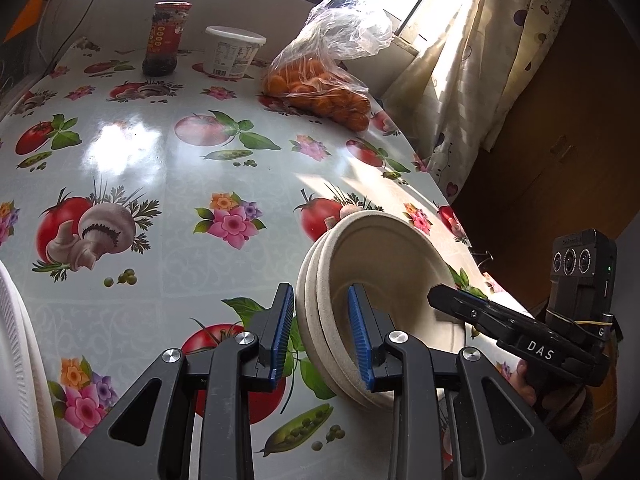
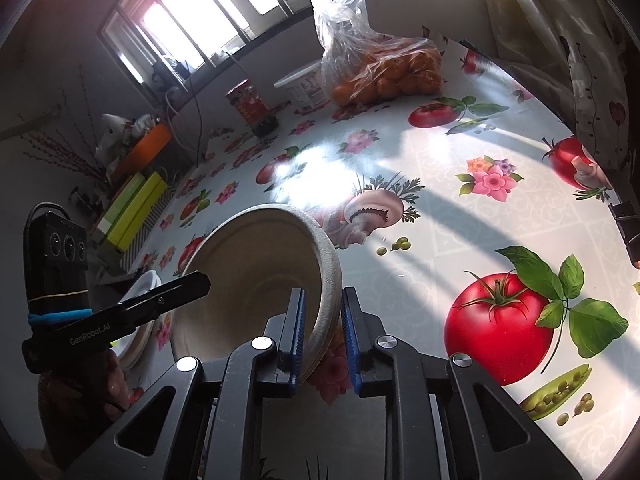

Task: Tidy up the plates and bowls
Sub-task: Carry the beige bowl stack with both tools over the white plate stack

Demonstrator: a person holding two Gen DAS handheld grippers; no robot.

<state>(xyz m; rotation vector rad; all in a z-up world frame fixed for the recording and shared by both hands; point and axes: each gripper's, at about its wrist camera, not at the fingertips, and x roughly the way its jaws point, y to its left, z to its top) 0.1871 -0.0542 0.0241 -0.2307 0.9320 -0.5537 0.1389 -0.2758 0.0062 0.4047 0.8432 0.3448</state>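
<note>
A nested stack of beige paper bowls [image 1: 392, 264] is tipped up on its side above the flowered tablecloth [image 1: 168, 184]. My left gripper [image 1: 320, 296] is shut on the near rim, one blue pad inside the bowl and one outside. My right gripper [image 1: 444, 296] reaches in from the right, onto the opposite rim. In the right wrist view the same bowls [image 2: 256, 264] sit between my right gripper's [image 2: 323, 296] pads, which are shut on the rim. The left gripper [image 2: 200, 280] comes in from the left, held by a hand.
At the table's far end stand a dark jar [image 1: 166, 40], a white tub [image 1: 232, 52] and a plastic bag of oranges [image 1: 320, 92]. A white plate [image 1: 16, 360] lies at the left edge. More white dishes [image 2: 140, 292] are behind the left gripper. The table edge and a curtain [image 1: 472, 92] are to the right.
</note>
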